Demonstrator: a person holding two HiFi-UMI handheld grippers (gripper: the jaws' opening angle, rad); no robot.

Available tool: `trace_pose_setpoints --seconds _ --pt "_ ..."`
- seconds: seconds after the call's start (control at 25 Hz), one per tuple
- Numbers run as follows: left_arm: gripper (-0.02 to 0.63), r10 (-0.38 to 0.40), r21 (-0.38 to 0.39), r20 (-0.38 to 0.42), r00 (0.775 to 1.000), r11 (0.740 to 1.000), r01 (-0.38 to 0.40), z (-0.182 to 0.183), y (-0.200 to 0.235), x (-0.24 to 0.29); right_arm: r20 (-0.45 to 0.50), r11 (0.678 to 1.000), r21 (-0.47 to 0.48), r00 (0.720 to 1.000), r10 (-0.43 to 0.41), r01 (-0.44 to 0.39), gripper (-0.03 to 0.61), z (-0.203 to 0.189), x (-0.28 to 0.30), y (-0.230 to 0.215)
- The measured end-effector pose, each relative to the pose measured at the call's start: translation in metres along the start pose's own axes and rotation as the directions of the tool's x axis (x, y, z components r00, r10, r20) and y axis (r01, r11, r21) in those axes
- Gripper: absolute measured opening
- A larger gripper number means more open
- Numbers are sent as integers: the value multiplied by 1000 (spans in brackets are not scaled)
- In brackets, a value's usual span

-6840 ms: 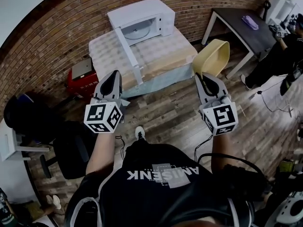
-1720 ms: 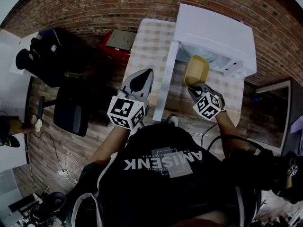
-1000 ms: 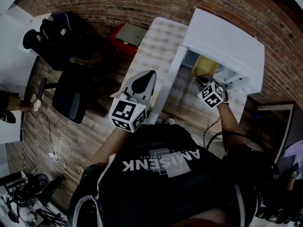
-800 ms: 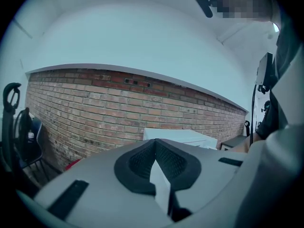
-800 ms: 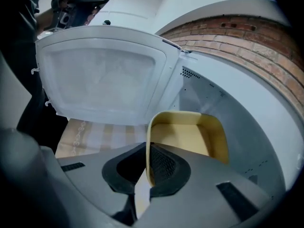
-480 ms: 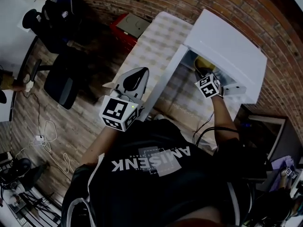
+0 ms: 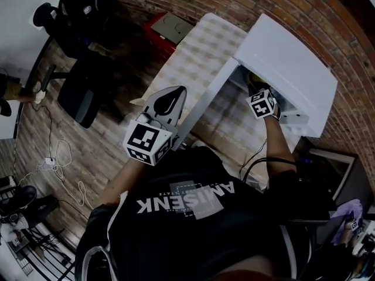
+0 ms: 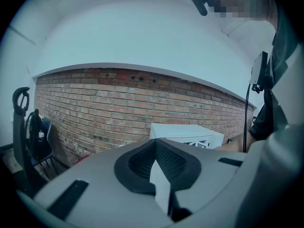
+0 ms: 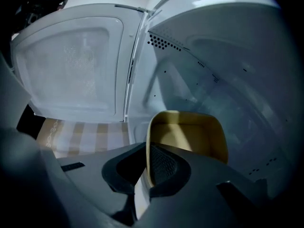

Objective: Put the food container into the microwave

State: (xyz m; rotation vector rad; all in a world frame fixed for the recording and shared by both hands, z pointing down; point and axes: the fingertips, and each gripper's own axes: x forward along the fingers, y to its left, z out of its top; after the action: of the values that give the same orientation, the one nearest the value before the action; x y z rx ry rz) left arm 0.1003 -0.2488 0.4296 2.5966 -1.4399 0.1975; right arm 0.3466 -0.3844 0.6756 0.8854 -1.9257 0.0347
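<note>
Grey left gripper (image 8: 154, 146): jaws together, empty, parked beside the open door (image 7: 202, 107). Right gripper (image 9: 146, 163): clamped on one wall of the yellow container (image 9: 190, 134), which sits inside the microwave (image 7: 290, 69) cavity. Can't tell if it touches the cavity floor. Risk: single-wall pinch, so letting go while it hangs could tip or drop it; pushing deeper could knock the back wall. Writing: shirt (image 7: 187, 215) print reads AMISENK, upside down from the head view. No brand visible on the microwave.
</note>
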Motion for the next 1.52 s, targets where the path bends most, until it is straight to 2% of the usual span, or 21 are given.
trace_pose_setpoints --seconds 0.24,0.52,0.64,0.8,0.88,1.16,1.4,1.52 --pt "9 -5 1 -14 1000 1000 5 -3 0 2 -34 998 -45 999 -37 36 44 -8 9 -5" --pt "10 -12 -6 -11 1000 1000 12 1 1 2 -56 996 -48 995 -80 77 49 -10 9 -10" --pt "9 -15 -11 -12 1000 1000 15 -1 0 2 -44 993 -51 993 -107 105 81 -10 7 -14" --pt "10 -28 -12 -10 1000 1000 28 1 1 2 -47 995 -29 994 -100 99 146 -9 4 -12" --pt "9 -39 -7 -6 999 999 39 3 2 1 -53 994 -23 993 -105 104 150 -9 1 -9" --pt "10 -105 14 -10 994 994 105 7 7 -3 -22 989 52 990 -137 138 153 9 -28 5" --pt "10 -177 51 29 984 983 176 24 0 -4 28 976 147 986 -164 158 153 30 -69 18" --pt "10 -211 33 41 977 977 209 27 1 -3 42 963 199 981 -192 180 141 35 -94 24"
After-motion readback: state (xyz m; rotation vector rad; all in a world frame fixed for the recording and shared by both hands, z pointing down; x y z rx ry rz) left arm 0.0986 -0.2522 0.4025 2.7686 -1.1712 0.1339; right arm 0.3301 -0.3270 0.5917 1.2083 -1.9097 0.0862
